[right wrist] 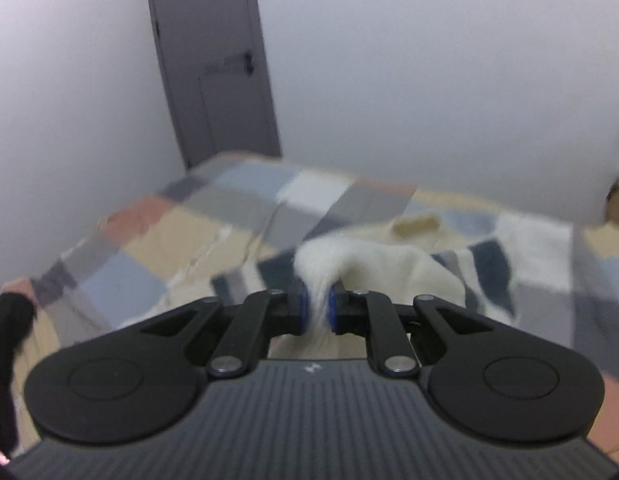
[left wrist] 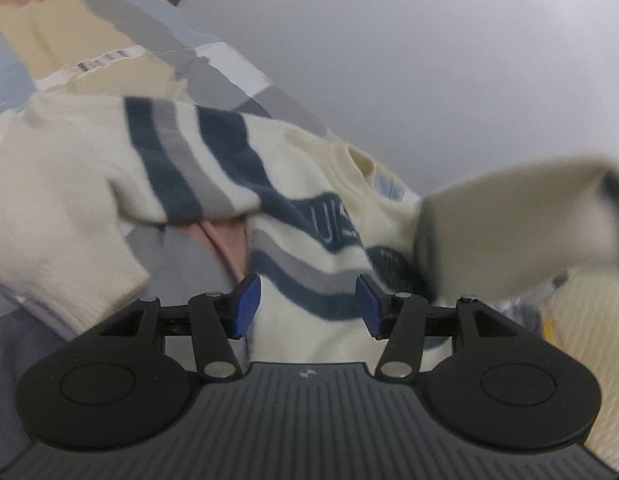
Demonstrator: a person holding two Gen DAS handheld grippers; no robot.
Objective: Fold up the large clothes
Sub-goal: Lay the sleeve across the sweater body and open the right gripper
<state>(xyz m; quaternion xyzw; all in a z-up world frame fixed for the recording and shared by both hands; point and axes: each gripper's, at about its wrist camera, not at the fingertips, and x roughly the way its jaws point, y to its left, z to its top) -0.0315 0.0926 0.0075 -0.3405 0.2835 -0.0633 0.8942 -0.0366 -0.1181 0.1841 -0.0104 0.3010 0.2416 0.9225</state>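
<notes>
You have a bed (right wrist: 245,204) covered by a patchwork quilt (right wrist: 213,232) of grey, blue, tan and pink squares. A cream sweater (left wrist: 301,184) with dark blue and grey stripes lies crumpled directly on that quilt, one sleeve spread leftward.

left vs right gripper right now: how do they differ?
Left gripper: fingers spread wide, nothing pinched, over the striped body of the sweater. Right gripper: fingers nearly closed, clamping a bunched cream fold of the sweater and lifting it off the quilt. Shared: black linkage, blue pads, both at the same sweater.
</notes>
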